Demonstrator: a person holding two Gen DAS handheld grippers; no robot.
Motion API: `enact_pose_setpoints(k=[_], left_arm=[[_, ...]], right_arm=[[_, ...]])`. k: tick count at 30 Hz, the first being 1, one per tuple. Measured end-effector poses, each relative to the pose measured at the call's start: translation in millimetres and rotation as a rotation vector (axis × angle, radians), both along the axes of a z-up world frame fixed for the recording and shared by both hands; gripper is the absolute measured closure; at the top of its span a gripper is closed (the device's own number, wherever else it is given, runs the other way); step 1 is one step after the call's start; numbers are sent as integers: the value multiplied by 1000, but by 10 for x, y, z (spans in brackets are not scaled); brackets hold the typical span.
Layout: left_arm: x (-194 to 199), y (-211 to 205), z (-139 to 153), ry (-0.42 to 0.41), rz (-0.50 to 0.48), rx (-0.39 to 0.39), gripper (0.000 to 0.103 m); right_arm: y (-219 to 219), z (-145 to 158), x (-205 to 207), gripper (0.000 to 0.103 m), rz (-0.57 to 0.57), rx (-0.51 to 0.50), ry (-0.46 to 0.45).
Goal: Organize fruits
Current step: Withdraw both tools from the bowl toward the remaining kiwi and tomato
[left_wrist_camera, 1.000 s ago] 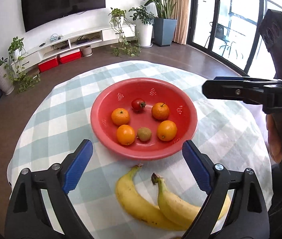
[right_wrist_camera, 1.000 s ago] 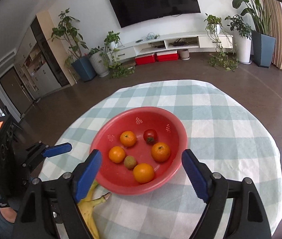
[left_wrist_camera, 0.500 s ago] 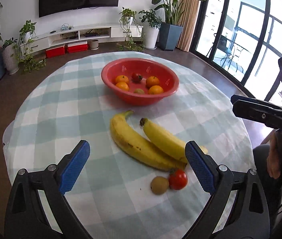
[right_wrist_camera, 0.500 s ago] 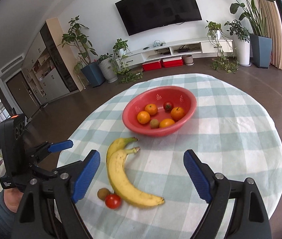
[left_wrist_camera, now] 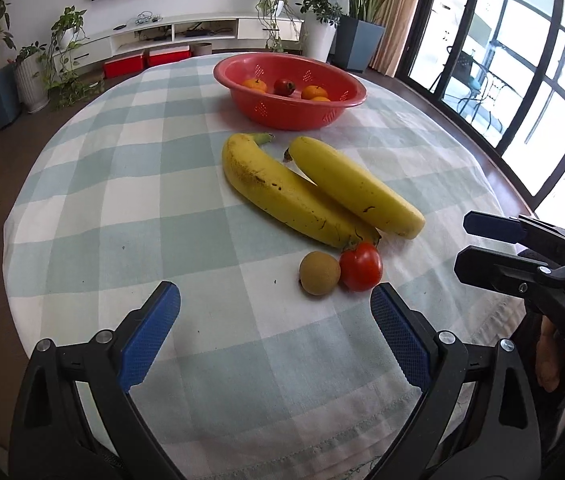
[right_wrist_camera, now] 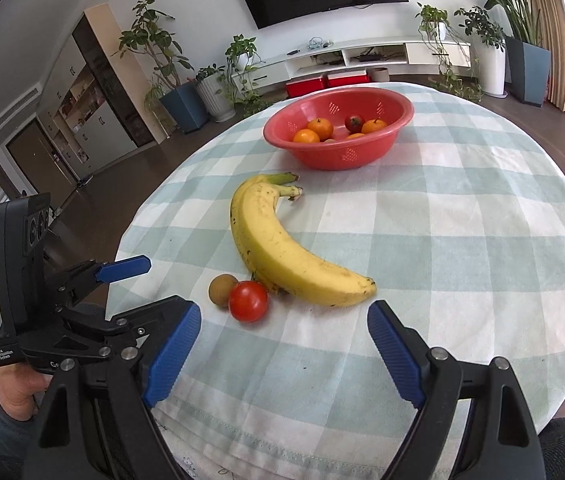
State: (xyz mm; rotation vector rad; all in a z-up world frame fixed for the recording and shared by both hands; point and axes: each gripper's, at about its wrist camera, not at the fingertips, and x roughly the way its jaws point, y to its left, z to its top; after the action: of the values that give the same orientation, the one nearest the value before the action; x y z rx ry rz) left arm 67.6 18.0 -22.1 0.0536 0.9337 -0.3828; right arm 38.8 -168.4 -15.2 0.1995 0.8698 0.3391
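A red bowl at the far side of the round table holds several oranges and a tomato. Nearer, two bananas lie side by side on the checked cloth. A loose tomato and a brown kiwi touch each other at the bananas' near ends. My left gripper hovers open just short of the kiwi and tomato. My right gripper is open too, just short of the tomato and the banana tip. Neither holds anything.
The checked tablecloth hangs over the near table edge below both grippers. Each gripper shows at the side of the other's view, held by a hand. A TV cabinet, potted plants and glass doors stand beyond the table.
Both grippers have pulled back from over the bowl and sunk toward the near table edge. The whole bananas, the loose tomato and the kiwi have come into view.
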Motion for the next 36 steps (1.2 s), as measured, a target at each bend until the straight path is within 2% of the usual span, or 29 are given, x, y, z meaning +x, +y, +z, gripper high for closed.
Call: enact_pose_setpoints(k=[6,20,25,33,36], left_arm=[[-5,-86,29,-11,-17,28,6],[59,-86,19,-5,-18,33,6],[97,-85,1,-4,-25,52,6],[193,-158,-23,-8,-122,86,7],[255,-173,-54,11,-165,81,14]], right_arm=[[5,-11,-34,15,0,-15,4],[4,-59,-51,17,1,-24,10],[10,-67,-42,21,7,-24,6],[19,-114,-45,32,27,-23,26],[15,-111,-53,32,27,-24,22]])
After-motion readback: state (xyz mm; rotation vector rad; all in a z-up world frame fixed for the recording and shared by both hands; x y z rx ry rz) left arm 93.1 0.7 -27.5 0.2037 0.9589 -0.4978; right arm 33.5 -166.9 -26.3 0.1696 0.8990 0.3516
